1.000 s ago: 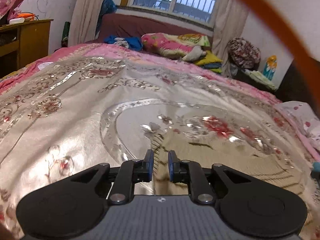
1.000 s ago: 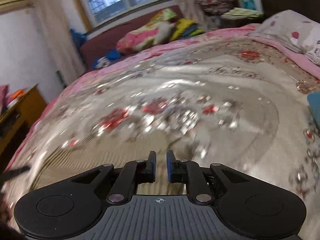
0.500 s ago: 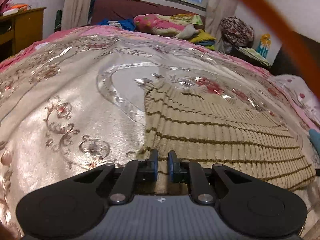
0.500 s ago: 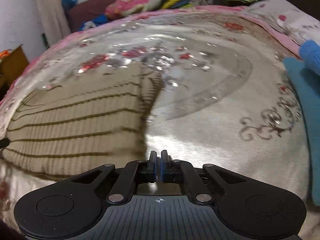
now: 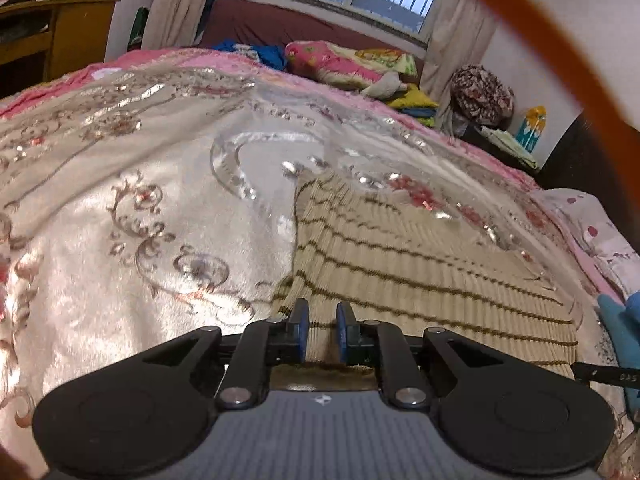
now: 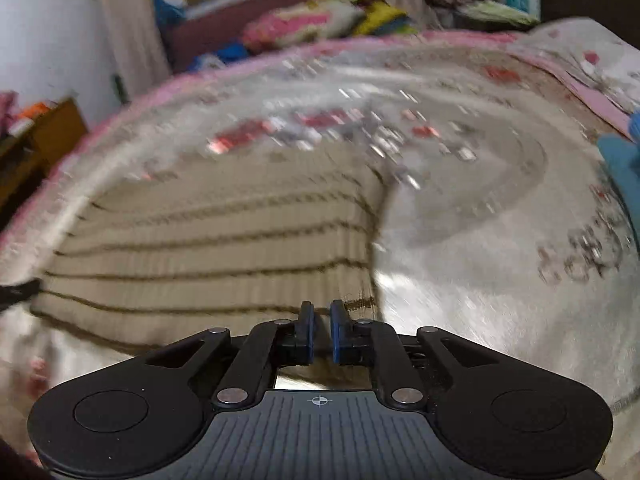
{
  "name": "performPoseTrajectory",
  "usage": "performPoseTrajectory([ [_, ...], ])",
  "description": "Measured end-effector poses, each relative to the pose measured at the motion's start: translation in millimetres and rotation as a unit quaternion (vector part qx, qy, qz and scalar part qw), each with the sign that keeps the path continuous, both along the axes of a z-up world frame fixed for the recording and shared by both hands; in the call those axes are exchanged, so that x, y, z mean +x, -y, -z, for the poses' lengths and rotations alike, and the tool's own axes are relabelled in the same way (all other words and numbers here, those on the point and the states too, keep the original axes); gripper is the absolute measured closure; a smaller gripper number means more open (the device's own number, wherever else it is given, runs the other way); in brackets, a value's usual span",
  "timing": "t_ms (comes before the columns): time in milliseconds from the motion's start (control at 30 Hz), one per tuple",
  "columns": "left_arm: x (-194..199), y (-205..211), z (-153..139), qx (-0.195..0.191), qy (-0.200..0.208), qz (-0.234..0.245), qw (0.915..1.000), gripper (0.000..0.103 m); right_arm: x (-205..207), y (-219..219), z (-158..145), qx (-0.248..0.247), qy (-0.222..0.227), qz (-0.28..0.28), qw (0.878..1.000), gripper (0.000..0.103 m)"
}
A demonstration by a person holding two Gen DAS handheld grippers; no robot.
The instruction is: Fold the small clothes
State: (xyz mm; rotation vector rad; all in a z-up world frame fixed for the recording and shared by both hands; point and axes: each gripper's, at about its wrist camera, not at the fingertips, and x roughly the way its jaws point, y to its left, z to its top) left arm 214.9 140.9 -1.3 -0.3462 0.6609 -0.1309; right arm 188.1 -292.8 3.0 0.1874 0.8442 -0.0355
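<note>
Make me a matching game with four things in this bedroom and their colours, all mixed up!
Things:
1. knitted top
2. cabinet
3. cloth at the right edge
4. pillow

Colours:
a. blue
b. pink and yellow
c. beige with brown stripes
d. wooden yellow-brown

Pairs: 1-c, 2-d, 3-a, 4-b

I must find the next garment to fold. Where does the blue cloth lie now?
The blue cloth lies at the right edge of both views, on the bedspread, to the right of the striped sweater and near the pillow.
</note>
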Motion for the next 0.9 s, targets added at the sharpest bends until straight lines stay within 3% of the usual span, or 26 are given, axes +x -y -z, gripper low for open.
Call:
performPoseTrajectory([
  [167,1.3,-4.8,6.9,-0.014,-0.004,0.005,0.9999,0.082,1.4,3.5,-6.0,0.000,-0.010,0.019,1.000,0.095],
  [500,-8.8,-15.3,5.6,-0.047,-0.004,0.014,0.9988,0.082,9.6,-55.7,-26.9,-0.045,0.007,-0.023,0.999,0.091],
  [733,-7.0,-15.2,8.8,-0.041,-0.011,0.025,0.9988,0.082,26.1,-62.4,-3.0,-0.069,-0.053,-0.003,0.996,0.091],
  [900,-9.7,-15.7,7.4,-0.041,-0.008,0.024,0.9988,0.082,23.5,-74.4,-16.1,-0.064,-0.042,-0.011,0.997,0.091],
])
